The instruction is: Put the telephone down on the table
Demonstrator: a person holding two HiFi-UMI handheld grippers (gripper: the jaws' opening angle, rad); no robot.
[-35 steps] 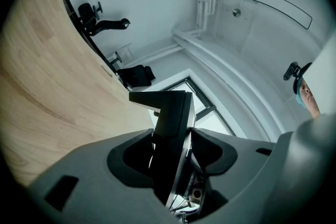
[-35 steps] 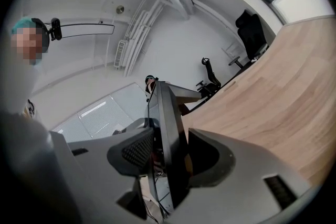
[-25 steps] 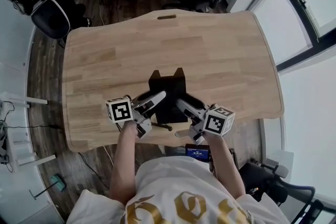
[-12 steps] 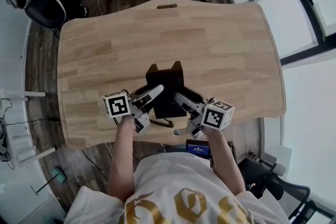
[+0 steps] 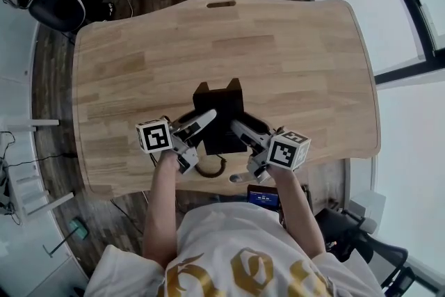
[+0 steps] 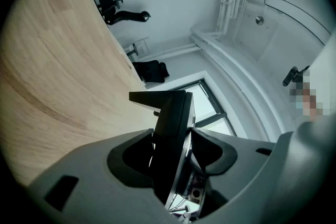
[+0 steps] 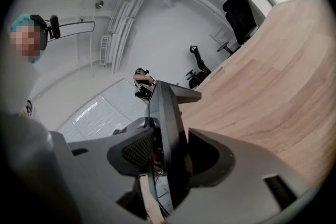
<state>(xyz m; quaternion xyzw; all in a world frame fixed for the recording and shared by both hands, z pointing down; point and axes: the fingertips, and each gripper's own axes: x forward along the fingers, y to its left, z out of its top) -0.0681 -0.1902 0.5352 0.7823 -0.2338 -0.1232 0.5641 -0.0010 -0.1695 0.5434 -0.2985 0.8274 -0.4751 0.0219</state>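
Observation:
A black telephone (image 5: 220,112) stands on edge between my two grippers, over the near middle of the wooden table (image 5: 292,59). My left gripper (image 5: 202,124) clamps its left side and my right gripper (image 5: 238,129) its right side. The left gripper view shows the telephone (image 6: 172,123) as a dark slab pinched between the jaws of the left gripper (image 6: 173,147). The right gripper view has the telephone (image 7: 167,113) held the same way in the right gripper (image 7: 169,152). A dark cord (image 5: 208,167) curls below it by the front edge. Whether the telephone touches the table I cannot tell.
The table has a cable slot (image 5: 221,4) at its far edge. Black office chairs (image 5: 52,0) stand on the dark floor beyond the far left corner, and more stand behind the table. Windows (image 5: 417,3) run along the right. A small blue-lit device (image 5: 262,198) sits under the front edge.
Both grippers have sunk toward the table together, carrying the telephone with them. The cord loop now shows more fully by the front edge.

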